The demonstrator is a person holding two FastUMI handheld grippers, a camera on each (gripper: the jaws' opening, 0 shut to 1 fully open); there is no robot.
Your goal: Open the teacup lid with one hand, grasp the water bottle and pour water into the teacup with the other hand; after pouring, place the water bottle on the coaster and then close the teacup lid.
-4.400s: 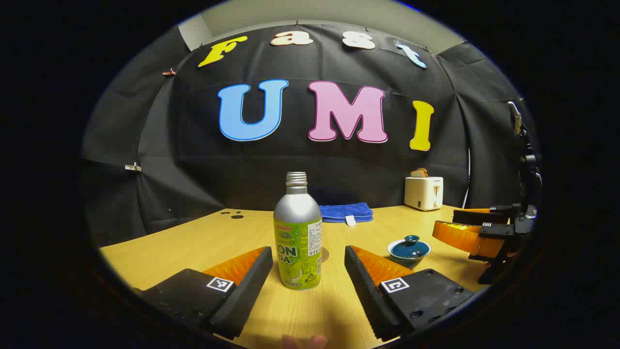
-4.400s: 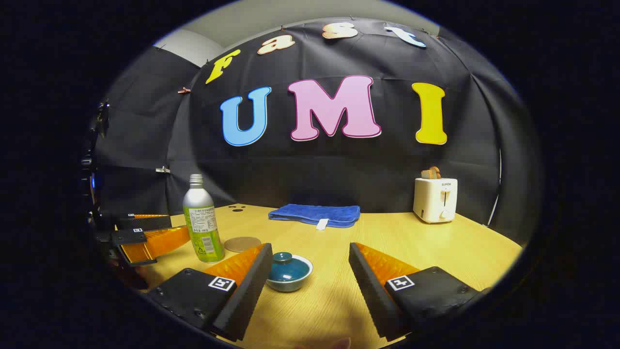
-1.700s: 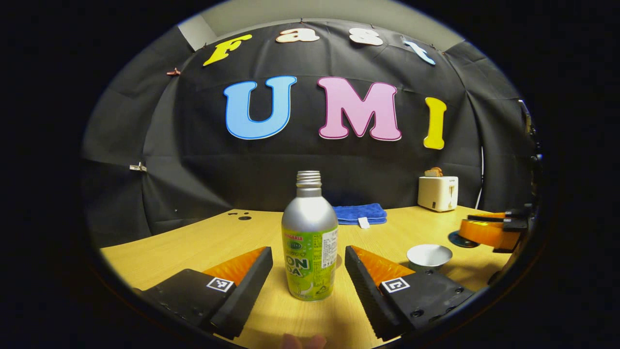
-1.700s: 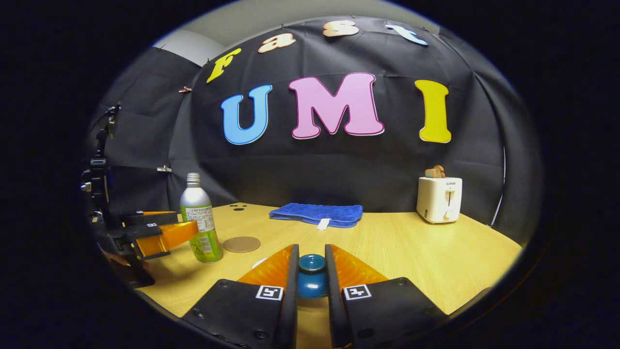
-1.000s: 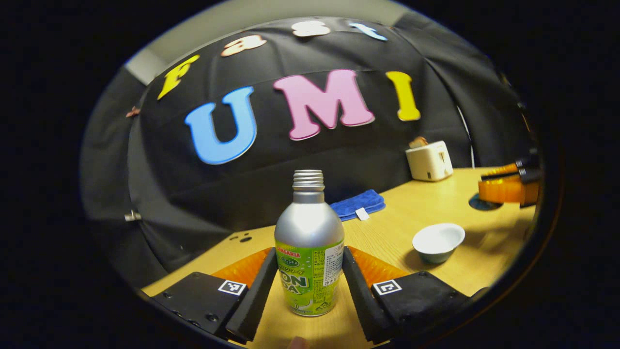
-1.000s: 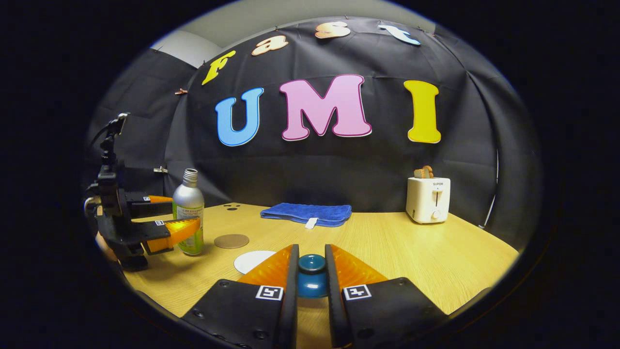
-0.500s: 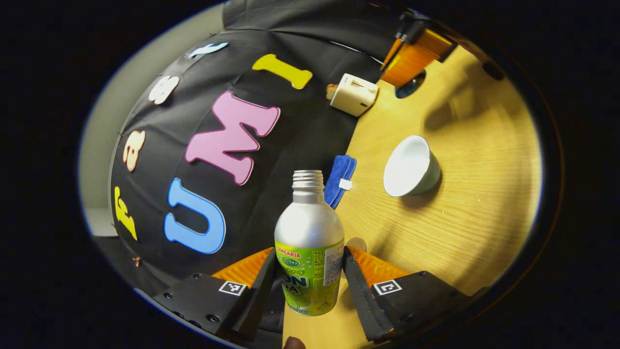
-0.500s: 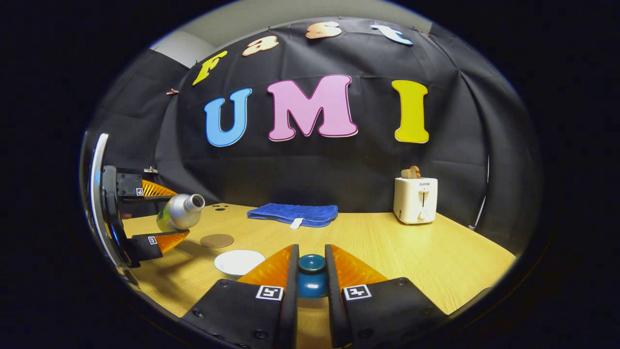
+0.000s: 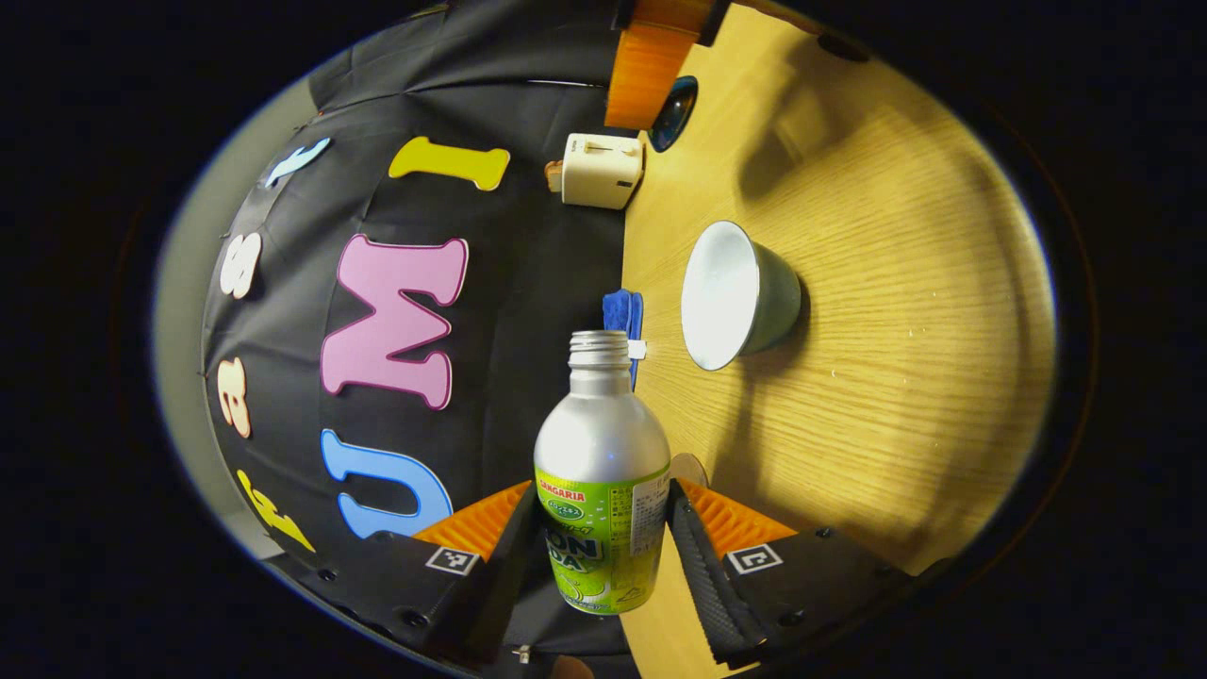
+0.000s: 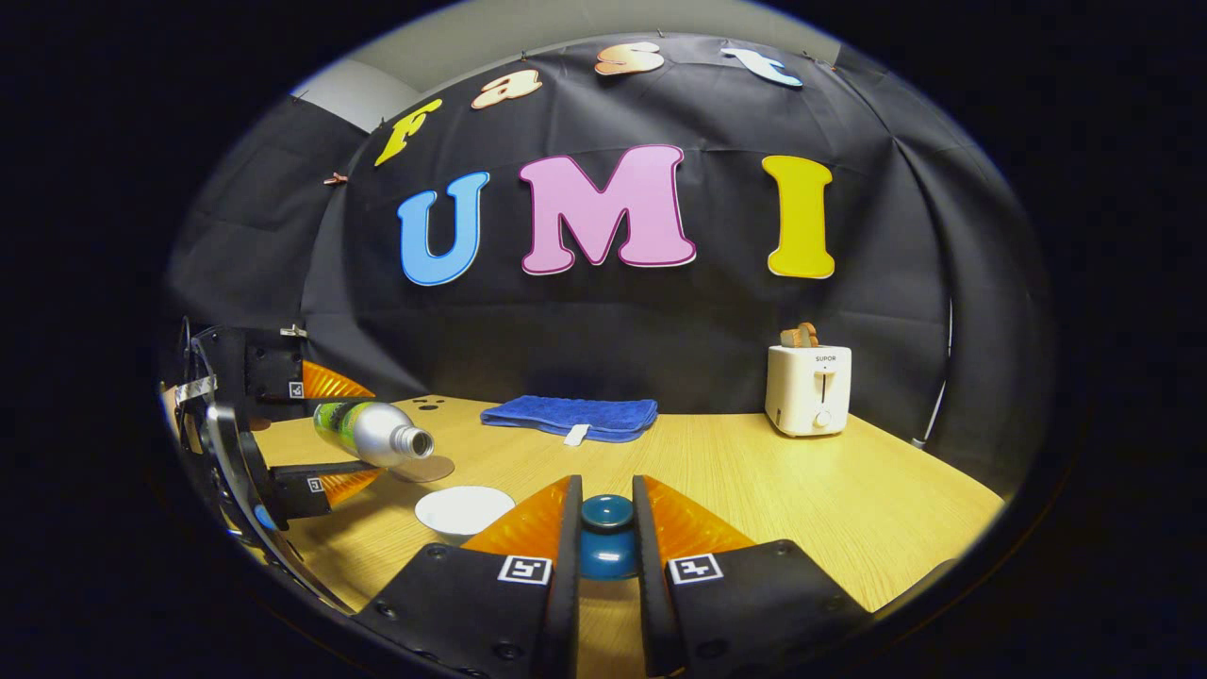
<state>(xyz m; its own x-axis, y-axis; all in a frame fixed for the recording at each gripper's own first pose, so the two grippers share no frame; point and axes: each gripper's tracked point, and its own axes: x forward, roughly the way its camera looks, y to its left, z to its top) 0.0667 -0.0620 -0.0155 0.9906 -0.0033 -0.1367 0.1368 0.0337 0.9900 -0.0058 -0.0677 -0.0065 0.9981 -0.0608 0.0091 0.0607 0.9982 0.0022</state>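
Note:
My left gripper (image 9: 601,542) is shut on the silver and green water bottle (image 9: 601,490), which has no cap. In the right gripper view the bottle (image 10: 372,431) lies almost level in the left gripper (image 10: 339,432), its mouth pointing slightly down toward the open white teacup (image 10: 464,509). No water shows. The teacup (image 9: 740,294) stands uncovered on the table. My right gripper (image 10: 603,528) is shut on the knob of the teal lid (image 10: 606,539), held to the right of the cup. The round brown coaster (image 10: 424,469) lies behind the bottle's mouth.
A blue folded towel (image 10: 569,417) lies at the back of the wooden table (image 10: 849,490). A white toaster (image 10: 808,389) stands at the back right. The right gripper (image 9: 651,57) with the lid (image 9: 674,113) hangs beyond the cup in the left gripper view.
The left gripper has rolled further over, tipping the bottle from slanted upward to nearly level, mouth toward the cup. The right gripper has kept still with the lid.

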